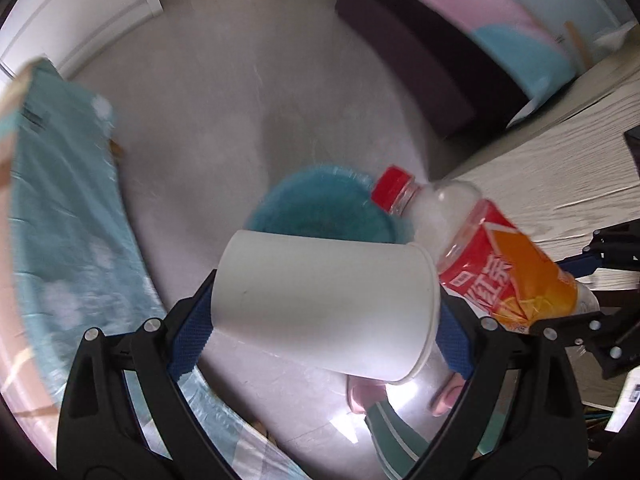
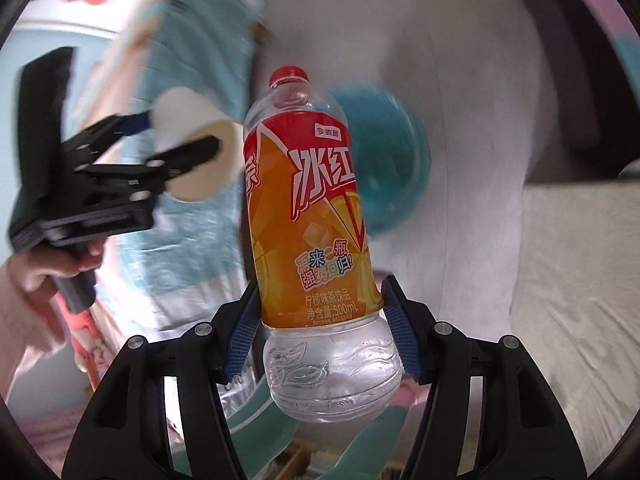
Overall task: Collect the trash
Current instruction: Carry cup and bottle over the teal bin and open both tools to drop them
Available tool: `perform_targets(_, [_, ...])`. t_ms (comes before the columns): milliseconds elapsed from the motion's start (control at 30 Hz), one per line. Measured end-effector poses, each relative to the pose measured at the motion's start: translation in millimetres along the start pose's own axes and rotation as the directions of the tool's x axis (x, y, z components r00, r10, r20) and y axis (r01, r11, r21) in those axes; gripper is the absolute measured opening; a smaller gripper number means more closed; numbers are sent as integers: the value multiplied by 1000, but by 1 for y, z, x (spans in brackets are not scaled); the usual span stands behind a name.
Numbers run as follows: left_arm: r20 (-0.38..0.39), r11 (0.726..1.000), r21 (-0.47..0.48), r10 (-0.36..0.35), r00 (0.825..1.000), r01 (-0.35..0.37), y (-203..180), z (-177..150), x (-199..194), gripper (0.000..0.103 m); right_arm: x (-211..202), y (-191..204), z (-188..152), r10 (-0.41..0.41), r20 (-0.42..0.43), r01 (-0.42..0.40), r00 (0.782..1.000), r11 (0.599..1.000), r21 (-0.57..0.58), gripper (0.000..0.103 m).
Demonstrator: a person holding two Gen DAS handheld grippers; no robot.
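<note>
A white paper cup (image 1: 324,300) lies sideways between the blue pads of my left gripper (image 1: 320,320), which is shut on it. My right gripper (image 2: 320,336) is shut on an empty plastic bottle (image 2: 312,220) with a red cap and an orange and red label, gripped near its base. Both hang above a blue bin (image 1: 320,210) on the grey floor. In the left wrist view the bottle (image 1: 480,252) pokes in from the right, its cap over the bin's rim. In the right wrist view the cup (image 2: 192,148) and left gripper (image 2: 160,148) are at the left, the bin (image 2: 384,160) behind the bottle.
A bed with a teal and pink cover (image 1: 60,240) runs along the left. A light wood-grain table (image 1: 560,168) stands at the right, a dark bench (image 1: 420,60) behind it. A person's pink slippers (image 1: 364,396) and green trouser leg (image 1: 396,436) show below the cup.
</note>
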State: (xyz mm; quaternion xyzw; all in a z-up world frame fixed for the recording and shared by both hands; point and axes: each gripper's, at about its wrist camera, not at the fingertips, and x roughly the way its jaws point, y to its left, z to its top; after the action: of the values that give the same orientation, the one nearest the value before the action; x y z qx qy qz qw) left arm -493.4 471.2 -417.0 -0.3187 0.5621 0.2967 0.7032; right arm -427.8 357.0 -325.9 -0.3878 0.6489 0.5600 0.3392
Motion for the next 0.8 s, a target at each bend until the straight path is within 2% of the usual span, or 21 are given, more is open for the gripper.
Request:
perform_targets(100, [-57,1000,-19,1,998,-2,14,-12,71,91,62,-21,20,-13,-64,16,998,999,43,61])
perform_targets(200, [-166,998,-53,13,986,-22,18,-26,132,91,106,-38,32,-20,-113,28,993,997,71,61])
perform_targets(300, [-205,998,-49,24,978,-35,23,-33,160,92,132,-45,41,-16,-131,29,991,995,94,61])
perform_targets(433, [-241,999,-31,29,970,-38,23,-35,171,93,142,-46,49,-18,-135,33,991,993,114,63])
perform_targets(467, [-243,999,-13,43,969,-47,19,-37,170,95,140,-47,51,-2,-126,18,992,992,127,68])
perform_targets(800, [-249,999,25,48,967,-43,19,-40,157,96,86,-41,46,-18,-54,24,998,992,125,69])
